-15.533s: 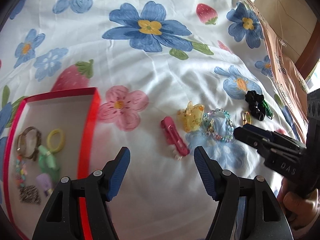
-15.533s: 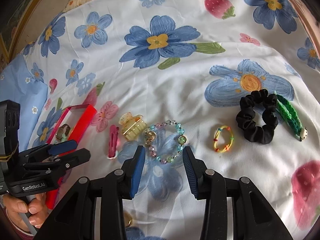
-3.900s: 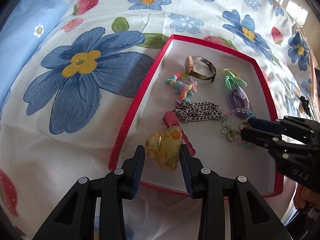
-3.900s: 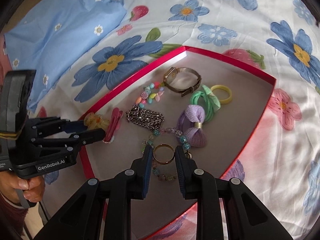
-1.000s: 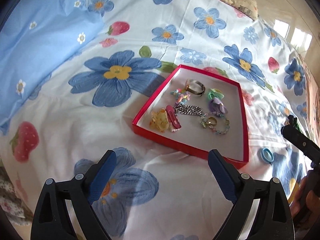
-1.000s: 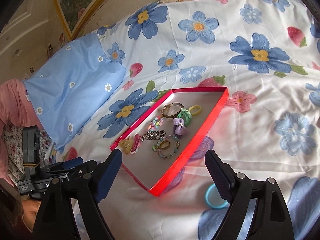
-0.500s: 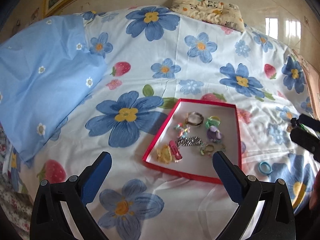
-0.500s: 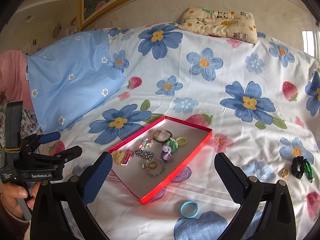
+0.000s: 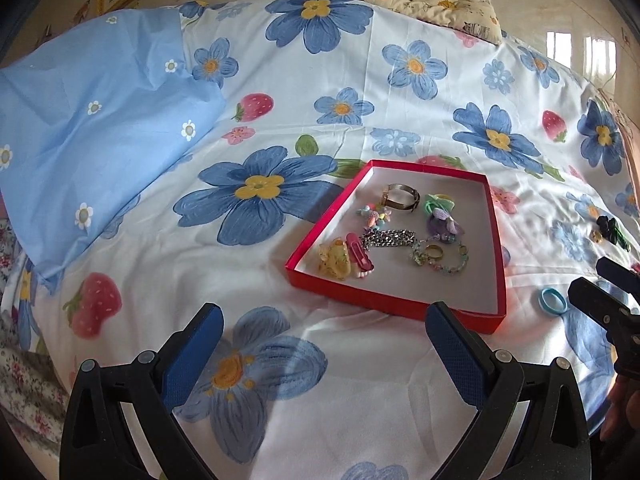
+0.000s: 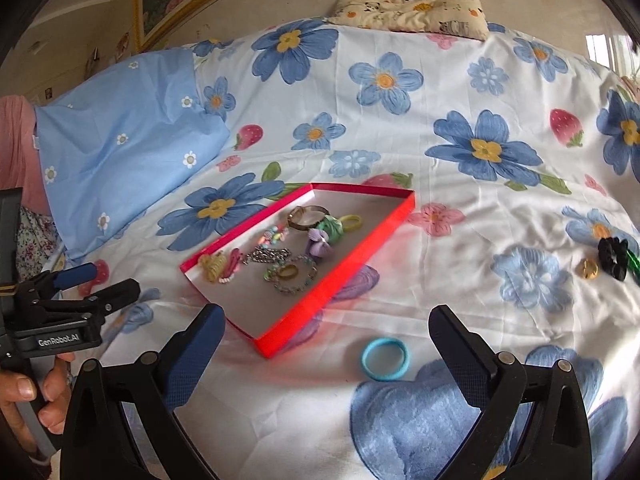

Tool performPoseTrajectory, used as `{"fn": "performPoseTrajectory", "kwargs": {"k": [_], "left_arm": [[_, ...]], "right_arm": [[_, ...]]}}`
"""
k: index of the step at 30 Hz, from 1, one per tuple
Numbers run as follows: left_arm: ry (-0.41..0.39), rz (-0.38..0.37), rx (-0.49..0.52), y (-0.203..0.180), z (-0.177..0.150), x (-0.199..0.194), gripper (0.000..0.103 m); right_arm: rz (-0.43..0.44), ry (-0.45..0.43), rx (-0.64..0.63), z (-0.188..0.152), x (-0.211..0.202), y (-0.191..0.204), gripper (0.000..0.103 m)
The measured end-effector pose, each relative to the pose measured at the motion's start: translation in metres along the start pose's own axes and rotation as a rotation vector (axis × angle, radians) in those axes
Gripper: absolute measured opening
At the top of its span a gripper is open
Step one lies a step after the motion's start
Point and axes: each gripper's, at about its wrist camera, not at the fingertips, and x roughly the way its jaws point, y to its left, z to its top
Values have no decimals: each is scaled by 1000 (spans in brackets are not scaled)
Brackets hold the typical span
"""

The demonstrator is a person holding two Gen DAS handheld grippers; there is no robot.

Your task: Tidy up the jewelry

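A red box [image 9: 394,306] lies on the flowered bed sheet and holds a watch [image 9: 400,197], a yellow claw clip [image 9: 335,260], a pink clip [image 9: 360,257], a chain [image 9: 390,238], a beaded bracelet [image 9: 440,260] and scrunchies. A blue hair tie [image 10: 385,359] lies on the sheet just right of the box [image 10: 332,286]. Farther right sit a black scrunchie [image 10: 612,258] and a gold piece [image 10: 587,269]. My left gripper [image 9: 324,316] hovers in front of the box, wide open and empty. My right gripper [image 10: 326,318] is also wide open and empty, with the blue tie just ahead of it.
A light blue pillow [image 9: 92,128] lies at the left and a patterned cushion [image 10: 412,4] at the bed's far end against the wall. A hand [image 10: 24,396] holds the left gripper [image 10: 112,278]. The right gripper [image 9: 596,280] shows at the left view's right edge.
Both grippers have tilted upward, so the far cushion and wall now show. Their jaws have widened a little. The jewelry in the box has not moved.
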Motion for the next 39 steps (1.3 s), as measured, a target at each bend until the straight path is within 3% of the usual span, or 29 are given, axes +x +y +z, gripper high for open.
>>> {"fn": "performPoseTrajectory", "kwargs": {"k": [17, 39], "left_arm": [[-18, 46, 60, -15, -10, -6, 102], [-27, 32, 65, -11, -11, -10, 102]], "right_arm": [[-15, 10, -17, -9, -1, 2, 103], [-18, 8, -48, -12, -2, 9, 103]]}}
